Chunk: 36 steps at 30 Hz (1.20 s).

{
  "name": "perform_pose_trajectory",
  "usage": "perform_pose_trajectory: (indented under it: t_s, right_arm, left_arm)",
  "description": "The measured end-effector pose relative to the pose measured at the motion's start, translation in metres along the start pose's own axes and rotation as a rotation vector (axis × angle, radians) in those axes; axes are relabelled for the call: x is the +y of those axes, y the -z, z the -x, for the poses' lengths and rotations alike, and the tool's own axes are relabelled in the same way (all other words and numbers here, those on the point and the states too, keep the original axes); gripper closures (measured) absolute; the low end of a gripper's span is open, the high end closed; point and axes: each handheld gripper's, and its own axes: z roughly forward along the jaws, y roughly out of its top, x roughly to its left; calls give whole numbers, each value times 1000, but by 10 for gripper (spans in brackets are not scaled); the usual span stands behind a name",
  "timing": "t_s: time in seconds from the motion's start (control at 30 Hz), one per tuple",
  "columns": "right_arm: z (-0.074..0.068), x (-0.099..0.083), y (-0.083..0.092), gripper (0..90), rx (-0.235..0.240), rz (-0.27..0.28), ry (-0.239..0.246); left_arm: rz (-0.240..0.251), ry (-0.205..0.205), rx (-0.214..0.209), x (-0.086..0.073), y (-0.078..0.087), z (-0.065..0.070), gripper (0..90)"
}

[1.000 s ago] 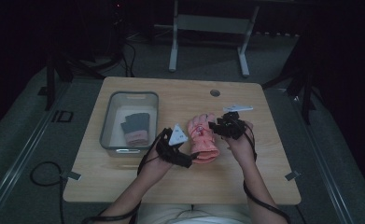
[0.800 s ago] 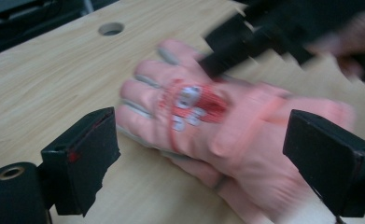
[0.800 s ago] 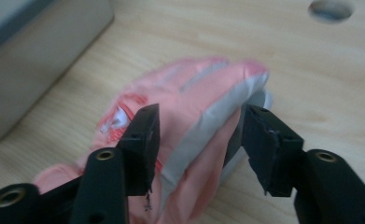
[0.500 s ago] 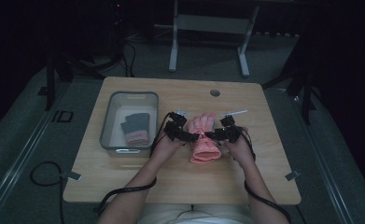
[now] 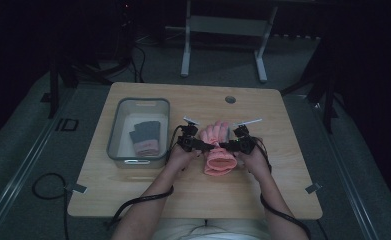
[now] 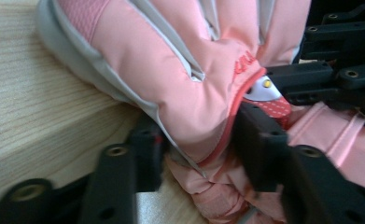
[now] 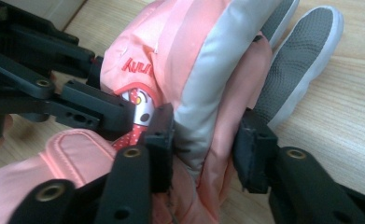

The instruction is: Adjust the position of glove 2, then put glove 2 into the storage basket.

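Pink-and-grey padded fabric glove [image 5: 219,152] lies mid-bench [image 5: 263,195], long axis running toward and away from person. Left tool [image 5: 206,146] and right tool [image 5: 227,146], jaws just closing, pinch opposite wrist edges.

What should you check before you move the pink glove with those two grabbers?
1. Left gripper pinching the pink glove: ok, its jaws have just closed onto the fabric.
2. Right gripper pinching the glove's other side: ok, jaws also just closed on it.
3. Glove lying on the table: ok.
4. Two grippers clear of each other: not ok, they are nearly touching.
5. Grey bin has room: ok, one dark glove inside.
6. Grip firm enough to lift: cannot tell.
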Motion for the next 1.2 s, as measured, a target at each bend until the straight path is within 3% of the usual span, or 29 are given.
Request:
perform_pose_trajectory:
  t_s: [0.07, 0.13, 0.4, 0.63, 0.77, 1.2]
  right_arm:
    - [-2, -1, 1, 661, -7, 14, -5]
    - [-3, -1, 3, 676, -4, 28, -13]
    - [-8, -1, 15, 689, 23, 87, -25]
    - [-21, 12, 35, 693, 41, 147, 5]
    - [-29, 20, 44, 693, 58, 176, 16]
    - [-53, 46, 49, 695, 79, 198, 51]
  left_arm:
    - [2, -10, 9, 1, 2, 3, 675]
    - [-2, -23, 28, 2, 5, 9, 717]
    - [2, -83, 77, 8, 19, 29, 738]
    - [39, -136, 116, 18, 50, 52, 743]
    - [44, -178, 162, 23, 64, 65, 743]
    - [77, -176, 203, 30, 101, 68, 748]
